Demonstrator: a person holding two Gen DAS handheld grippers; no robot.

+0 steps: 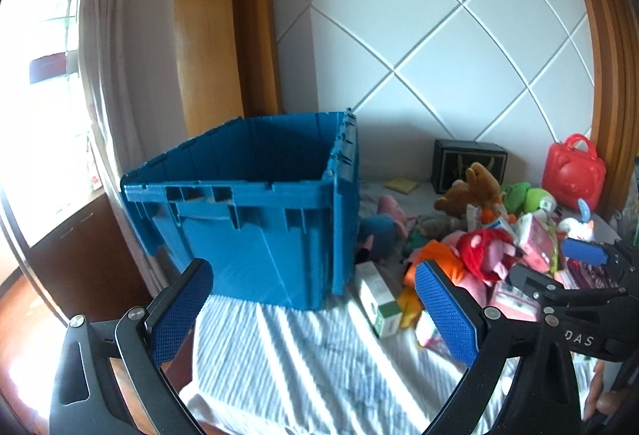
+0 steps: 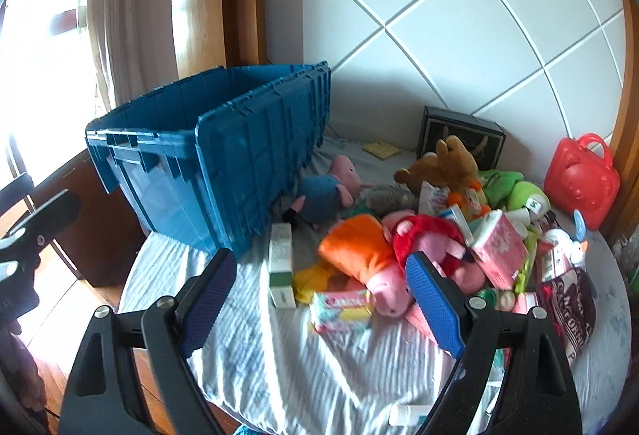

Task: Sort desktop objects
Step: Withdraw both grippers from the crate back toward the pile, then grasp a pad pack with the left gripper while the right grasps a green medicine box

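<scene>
Both the left gripper (image 1: 313, 299) and right gripper (image 2: 321, 299) hang wide apart and hold nothing above the striped sheet (image 2: 279, 367), while plush toys (image 2: 383, 259) and small boxes (image 2: 343, 309) lie heaped beside the open blue crate (image 2: 207, 163), seemingly their destination.

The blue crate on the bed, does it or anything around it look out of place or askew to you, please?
The blue crate stands upright, open-topped, with one lid flap hanging down its side. The toys and boxes lie in a jumbled heap on the striped sheet, none visibly in the crate. Both grippers are open and empty.
</scene>
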